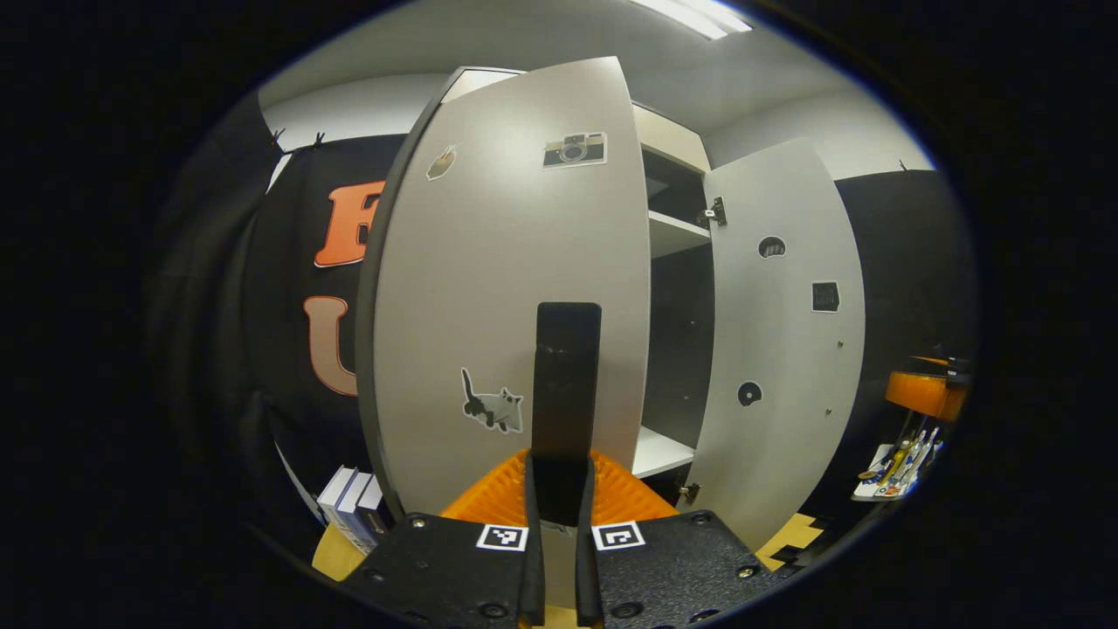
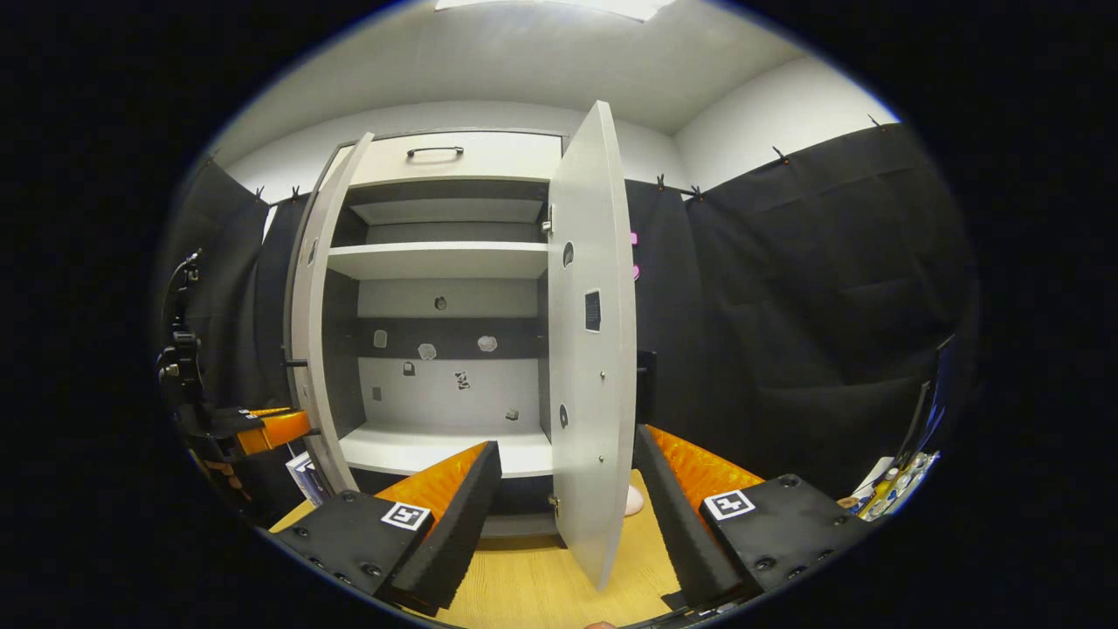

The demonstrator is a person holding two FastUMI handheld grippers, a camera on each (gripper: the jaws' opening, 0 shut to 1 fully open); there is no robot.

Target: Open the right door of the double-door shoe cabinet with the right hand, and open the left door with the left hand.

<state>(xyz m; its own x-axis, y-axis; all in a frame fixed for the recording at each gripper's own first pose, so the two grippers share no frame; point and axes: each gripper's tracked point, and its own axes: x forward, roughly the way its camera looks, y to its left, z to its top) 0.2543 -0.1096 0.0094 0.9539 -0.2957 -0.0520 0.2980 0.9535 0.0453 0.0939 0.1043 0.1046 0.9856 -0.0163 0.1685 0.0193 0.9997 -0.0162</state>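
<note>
Light grey cabinet doors (image 1: 507, 288), grey cat sticker (image 1: 494, 406) lower centre, white shelves (image 2: 441, 259), dark back band, light wood bench (image 2: 541, 581), black cloth wall (image 2: 786, 306).

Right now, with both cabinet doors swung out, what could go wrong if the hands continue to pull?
1. The left gripper is shut on the left door's handle; pulling at an angle may let it slip out.
2. The right door stands edge-on between the open right gripper's jaws, untouched; a sideways move could knock it.
3. The books by the left door might block it.
</note>
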